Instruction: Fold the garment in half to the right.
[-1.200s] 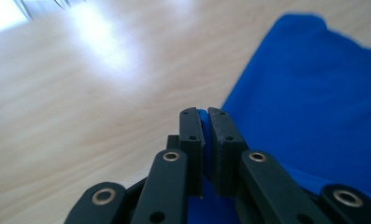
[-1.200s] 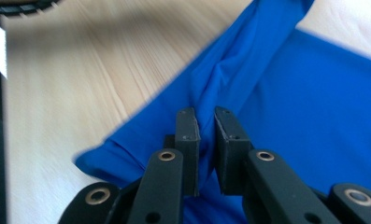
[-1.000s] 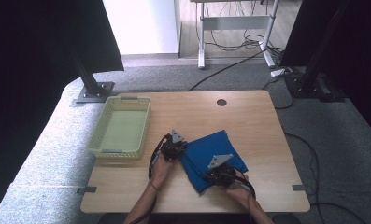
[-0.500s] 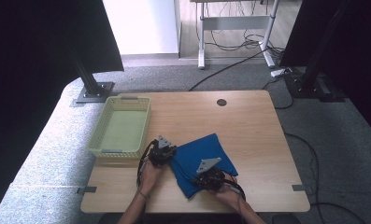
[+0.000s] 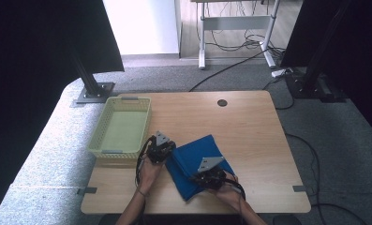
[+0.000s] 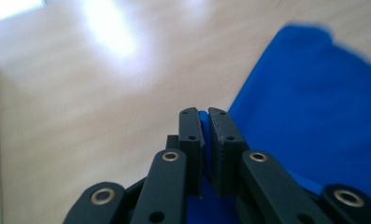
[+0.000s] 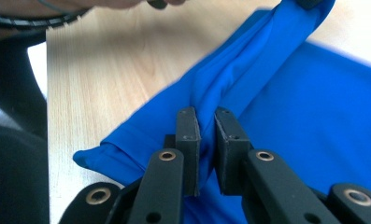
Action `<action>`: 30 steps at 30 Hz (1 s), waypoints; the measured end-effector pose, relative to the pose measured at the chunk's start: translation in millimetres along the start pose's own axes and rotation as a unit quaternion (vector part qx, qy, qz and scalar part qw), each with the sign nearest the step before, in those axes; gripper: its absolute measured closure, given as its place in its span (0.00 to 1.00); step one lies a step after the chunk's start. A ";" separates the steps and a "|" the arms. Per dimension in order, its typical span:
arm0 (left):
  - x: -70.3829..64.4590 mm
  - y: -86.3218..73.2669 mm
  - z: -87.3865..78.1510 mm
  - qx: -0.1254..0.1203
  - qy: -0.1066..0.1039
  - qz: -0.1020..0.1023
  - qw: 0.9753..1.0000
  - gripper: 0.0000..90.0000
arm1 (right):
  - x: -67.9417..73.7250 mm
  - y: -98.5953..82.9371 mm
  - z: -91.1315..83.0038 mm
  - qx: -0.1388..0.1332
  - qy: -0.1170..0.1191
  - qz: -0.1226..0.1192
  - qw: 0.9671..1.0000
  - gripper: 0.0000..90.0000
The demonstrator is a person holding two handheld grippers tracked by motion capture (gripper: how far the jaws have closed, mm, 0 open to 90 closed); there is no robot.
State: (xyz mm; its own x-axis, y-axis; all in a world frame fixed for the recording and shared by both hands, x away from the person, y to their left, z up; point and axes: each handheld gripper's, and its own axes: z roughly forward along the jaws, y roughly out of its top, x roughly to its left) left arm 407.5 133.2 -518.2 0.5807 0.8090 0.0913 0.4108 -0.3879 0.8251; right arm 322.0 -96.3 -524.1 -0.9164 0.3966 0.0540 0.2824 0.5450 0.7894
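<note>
My right gripper (image 5: pixel 207 176) sits nearest me, low on the near edge of the blue cloth (image 5: pixel 200 159). In the right gripper view its jaws are pinched on a raised ridge of that cloth (image 7: pixel 248 79), the fabric bunched between the pads and running up and away as a taut fold. Near edge of the cloth lies on the wooden table (image 7: pixel 108 70) just left of the jaws.

My left gripper (image 5: pixel 161 149) is a little farther off, at the cloth's left edge, just beside the near right corner of the basket (image 5: pixel 122 127). In the left gripper view the jaws are drawn nearly together, with a thin sliver of blue (image 6: pixel 203 119) showing in the gap. It looks like a grip on the cloth's edge, though the view is too soft to be sure how much is caught. The rest of the cloth (image 6: pixel 314 107) spreads to the right of those jaws, bare table (image 6: pixel 89 93) to the left.

Cloth lies partly folded, toward the near middle of the table (image 5: pixel 249 122). Yellow-green basket stands on the left side. Small dark round hole (image 5: pixel 222 102) near the far edge.
</note>
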 end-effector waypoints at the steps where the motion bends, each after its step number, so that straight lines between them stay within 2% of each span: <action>1: -2.1 4.8 0.1 -0.009 -0.001 0.004 1.000 0.93 | -1.5 0.9 -5.0 -0.006 -0.004 0.000 1.000 0.90; 3: -6.5 11.4 3.3 -0.021 -0.005 0.010 1.000 0.93 | -4.9 1.0 -13.9 -0.011 -0.014 0.002 1.000 0.90; 6: -10.4 12.0 15.7 -0.019 -0.019 0.009 1.000 0.93 | -11.8 -4.8 -21.9 -0.003 -0.027 0.006 1.000 0.90; 9: -14.1 5.3 33.1 -0.001 -0.033 0.002 0.999 0.93 | -19.3 -16.5 -22.0 0.017 -0.037 0.015 0.999 0.90; 11: -17.8 0.6 43.8 0.016 -0.036 0.010 0.999 0.93 | -24.0 -26.7 -17.1 0.038 -0.038 0.023 0.998 0.90; 13: -20.2 -3.3 49.7 0.027 -0.036 0.017 0.999 0.93 | -24.4 -28.8 -15.0 0.047 -0.041 0.022 0.998 0.90; 15: -20.2 -4.8 49.1 0.028 -0.035 0.015 0.999 0.93 | -24.7 -31.5 -10.9 0.058 -0.040 0.021 0.997 0.90; 20: -16.7 -9.9 40.1 0.041 -0.021 0.028 0.999 0.93 | -21.4 -29.2 -3.6 0.056 -0.028 0.022 0.998 0.90; 24: -9.1 -18.9 27.7 0.044 -0.016 0.013 0.999 0.92 | -14.6 -25.2 5.8 0.048 -0.008 0.018 0.999 0.90; 30: -0.6 -26.4 13.2 0.048 -0.009 0.005 0.999 0.92 | -7.8 -20.9 15.6 0.038 0.020 0.019 0.999 0.90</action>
State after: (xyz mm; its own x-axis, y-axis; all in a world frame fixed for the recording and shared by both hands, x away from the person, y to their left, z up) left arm 405.6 137.1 -547.5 0.5982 0.7964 0.0886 0.4697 -0.4381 0.7664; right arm 327.6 -99.3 -550.6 -0.9150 0.3887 0.1084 0.3362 0.5860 0.7373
